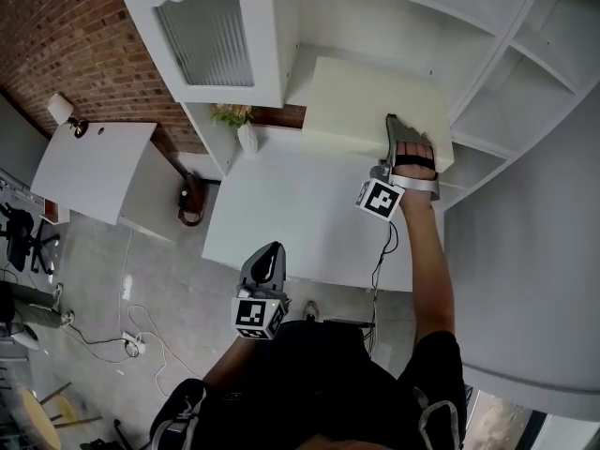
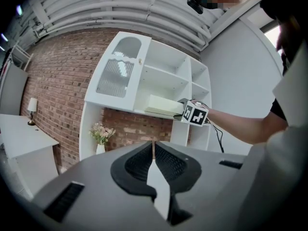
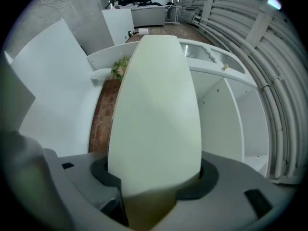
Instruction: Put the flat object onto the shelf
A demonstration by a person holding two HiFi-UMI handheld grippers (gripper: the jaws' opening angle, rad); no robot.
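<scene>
The flat object (image 1: 366, 101) is a pale cream slab, and my right gripper (image 1: 391, 127) is shut on its near edge. It reaches into an open compartment of the white shelf unit (image 1: 487, 111), roughly level with a shelf board. In the right gripper view the flat object (image 3: 156, 105) fills the middle and hides most of the space between the jaws of my right gripper (image 3: 154, 186). The left gripper view shows the flat object (image 2: 161, 105) lying in the shelf unit (image 2: 163, 76). My left gripper (image 1: 271, 254) hangs low near the person's body, shut and empty (image 2: 154, 153).
A white vase of flowers (image 1: 246, 134) stands on the lower ledge left of the slab. Up at the left, a cupboard door with ribbed glass (image 1: 206, 36) stands open. A white desk (image 1: 94, 167) with a lamp (image 1: 61, 109) is at the left. Cables lie on the floor (image 1: 131, 340).
</scene>
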